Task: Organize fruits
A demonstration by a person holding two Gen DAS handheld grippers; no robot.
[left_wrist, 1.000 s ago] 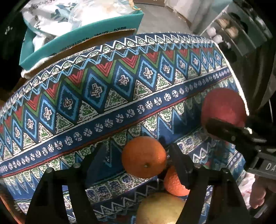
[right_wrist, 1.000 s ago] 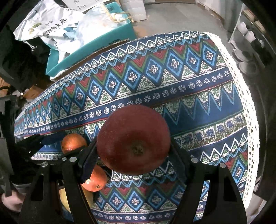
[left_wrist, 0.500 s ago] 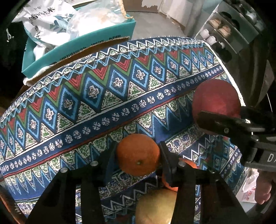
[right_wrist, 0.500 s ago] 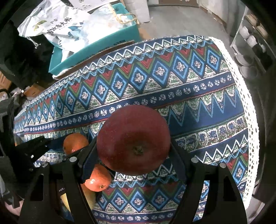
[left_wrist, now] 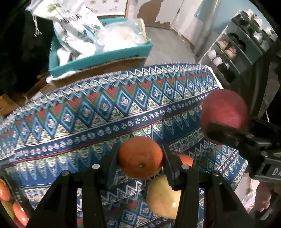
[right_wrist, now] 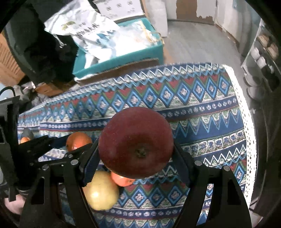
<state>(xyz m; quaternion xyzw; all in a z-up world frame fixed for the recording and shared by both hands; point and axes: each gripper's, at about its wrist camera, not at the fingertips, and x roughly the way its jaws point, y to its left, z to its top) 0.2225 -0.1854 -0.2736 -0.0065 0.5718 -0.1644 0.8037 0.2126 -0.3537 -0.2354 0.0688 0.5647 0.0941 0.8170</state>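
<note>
Soft indoor light falls from above and in front, leaving the patterned cloth (left_wrist: 105, 108) evenly lit with only faint shadows. Small glints sit on the yellow fruit (left_wrist: 163, 198) and the orange (left_wrist: 140, 157). Both views bend strongly, and their corners go black. The far bags (right_wrist: 98, 35) and the shelves (left_wrist: 242, 43) look smeared and soft. The black fingers (right_wrist: 91, 163) show little detail. The red apple (right_wrist: 137, 145) looks dusky.

Past my tabletop's patterned cloth (left_wrist: 105, 112) I see a grey floor (right_wrist: 196, 43), a teal box (left_wrist: 98, 59) stuffed with bags, peeling white walls (left_wrist: 158, 12), and shelves (left_wrist: 233, 50) of shoes on the right.
</note>
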